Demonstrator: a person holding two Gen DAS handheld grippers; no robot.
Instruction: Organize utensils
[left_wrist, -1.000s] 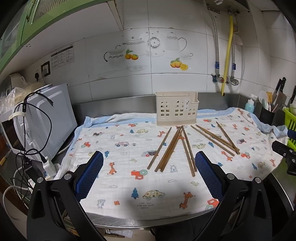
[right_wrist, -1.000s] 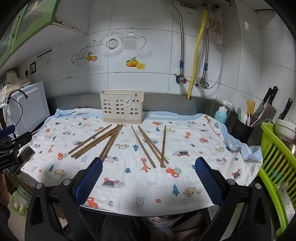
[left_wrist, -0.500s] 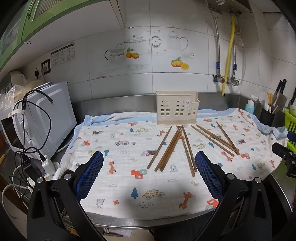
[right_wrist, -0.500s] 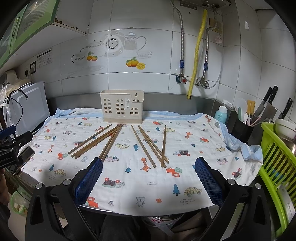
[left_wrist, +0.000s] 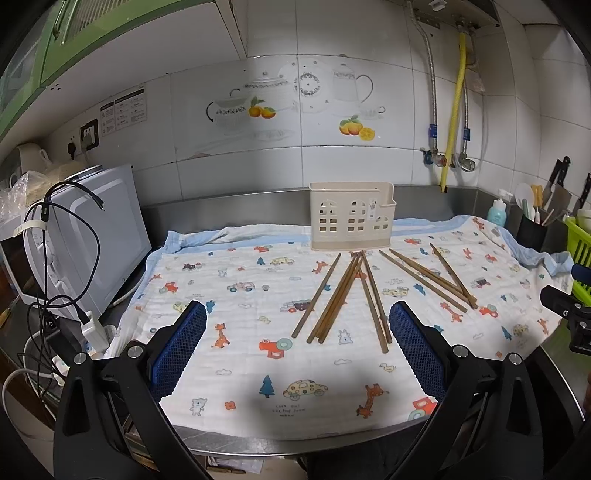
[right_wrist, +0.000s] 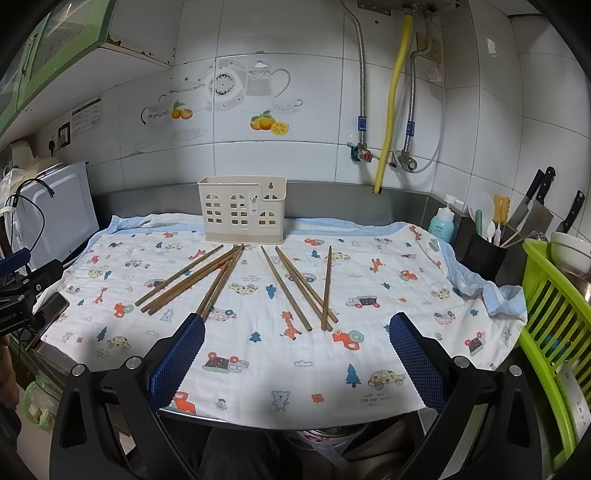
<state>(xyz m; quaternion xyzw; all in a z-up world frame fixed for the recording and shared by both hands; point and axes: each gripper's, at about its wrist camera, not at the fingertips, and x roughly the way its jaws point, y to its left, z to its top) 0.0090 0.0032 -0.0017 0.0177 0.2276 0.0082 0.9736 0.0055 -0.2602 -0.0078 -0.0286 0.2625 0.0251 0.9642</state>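
Note:
Several brown wooden chopsticks lie fanned out on a cartoon-print cloth, in a left bunch and a right bunch. Behind them a beige slotted utensil holder stands upright near the wall, also the holder in the right wrist view. My left gripper hovers open over the cloth's front, short of the chopsticks. My right gripper is open too, near the front edge, with nothing between its blue pads. Each gripper's body shows at the edge of the other's view.
A white microwave with dangling cables stands at the left. At the right are a black cup of tools, knives, a soap bottle and a green dish rack. Pipes and a yellow hose run down the wall.
Both views have shifted very slightly; the left wrist view has drifted a little. Nothing on the cloth has moved and both grippers stay open.

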